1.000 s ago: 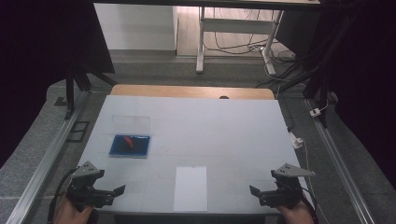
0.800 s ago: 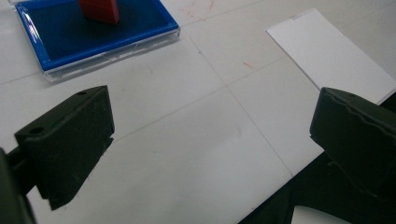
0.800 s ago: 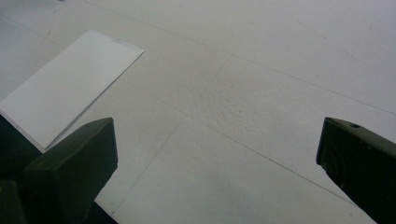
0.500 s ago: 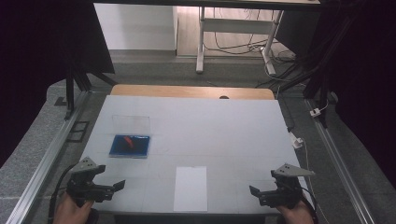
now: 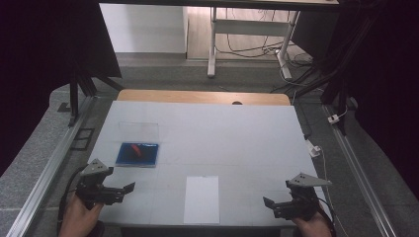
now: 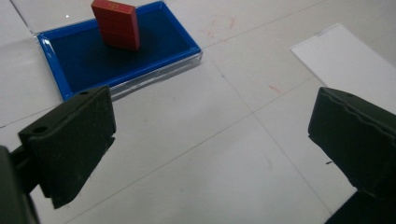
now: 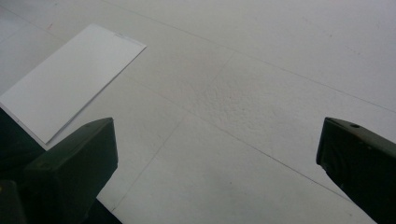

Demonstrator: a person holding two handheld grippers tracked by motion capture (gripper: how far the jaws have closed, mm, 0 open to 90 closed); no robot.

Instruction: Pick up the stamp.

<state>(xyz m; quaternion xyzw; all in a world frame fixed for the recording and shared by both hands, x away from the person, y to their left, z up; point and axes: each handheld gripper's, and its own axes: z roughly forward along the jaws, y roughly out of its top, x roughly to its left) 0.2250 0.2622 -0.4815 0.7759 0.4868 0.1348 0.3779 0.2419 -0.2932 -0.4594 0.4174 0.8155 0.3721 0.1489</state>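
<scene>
Since the earlier frame the left gripper (image 5: 129, 187) has shifted a little toward the blue tray (image 5: 124, 159) and turned its tips that way; the right gripper (image 5: 267, 201) sits where it was. Take the blue tray as the landmark. It lies on the white table (image 5: 227, 133), and a red block (image 6: 115, 23) stands in it, leaning toward one short end. A clear lid (image 5: 139, 131) lies just beyond the tray, on its far side. The left gripper hovers just on the near side of the tray, its jaws wide apart with bare table between them, holding nothing. A white sheet of paper (image 5: 201, 199) lies to the right of the tray and nearer the person. The right gripper is well apart from the tray, beyond the paper at the table's near right corner, jaws likewise spread and empty.
</scene>
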